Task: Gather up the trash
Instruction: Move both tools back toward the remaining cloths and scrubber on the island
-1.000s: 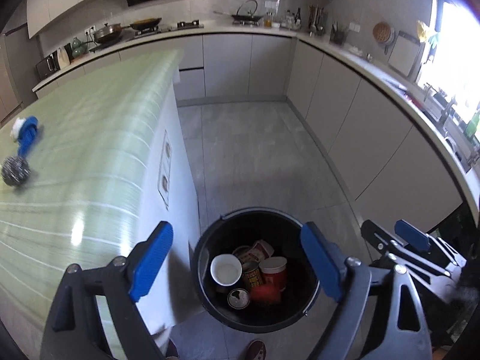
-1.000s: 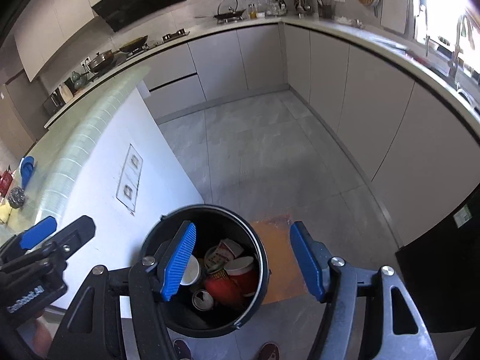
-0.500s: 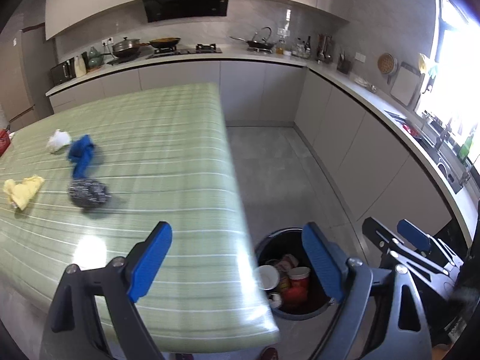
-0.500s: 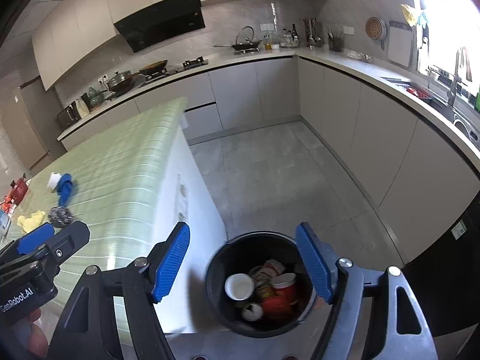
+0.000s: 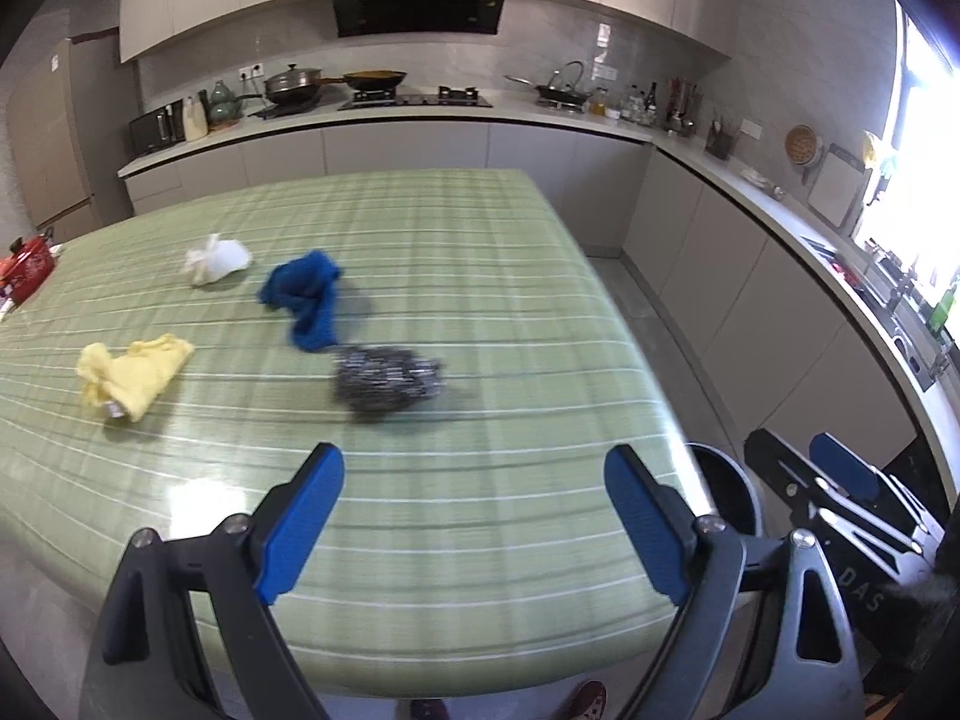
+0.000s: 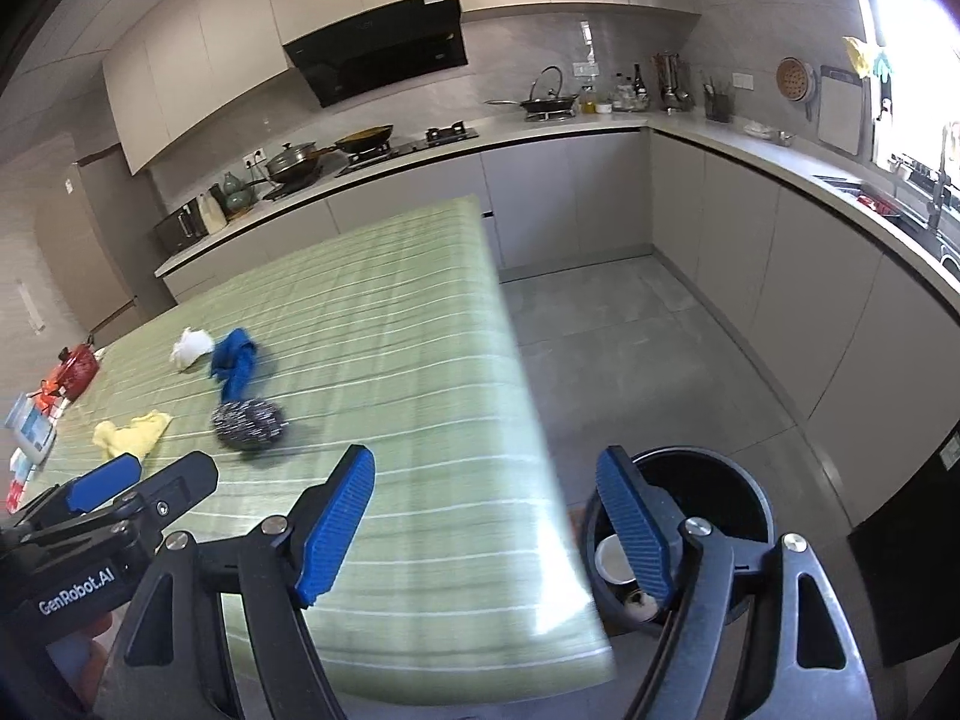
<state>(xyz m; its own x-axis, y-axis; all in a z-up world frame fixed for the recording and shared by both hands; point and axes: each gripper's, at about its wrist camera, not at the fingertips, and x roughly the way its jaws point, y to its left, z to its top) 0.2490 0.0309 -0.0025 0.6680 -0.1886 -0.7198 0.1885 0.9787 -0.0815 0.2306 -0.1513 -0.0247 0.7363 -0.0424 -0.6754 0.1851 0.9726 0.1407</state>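
Observation:
On the green striped table (image 5: 480,510) lie a steel-wool scrubber (image 5: 384,381), a blue cloth (image 5: 306,297), a white crumpled wad (image 5: 216,258) and a yellow cloth (image 5: 132,375). They also show in the right wrist view: scrubber (image 6: 249,423), blue cloth (image 6: 234,366), white wad (image 6: 192,348), yellow cloth (image 6: 132,435). My left gripper (image 5: 474,531) is open and empty above the table's near edge. My right gripper (image 6: 486,525) is open and empty over the table's right edge. The black trash bin (image 6: 744,492) stands on the floor beside the table, with cups inside.
A red item (image 6: 75,369) and small packets (image 6: 33,432) sit at the table's left end. Kitchen counters (image 5: 750,192) with pots and utensils run along the back and right walls. Grey floor (image 6: 630,348) lies between table and cabinets.
Both grippers have risen from over the bin and swung left toward the table. The table's items now sit ahead of them. Both stay open and empty.

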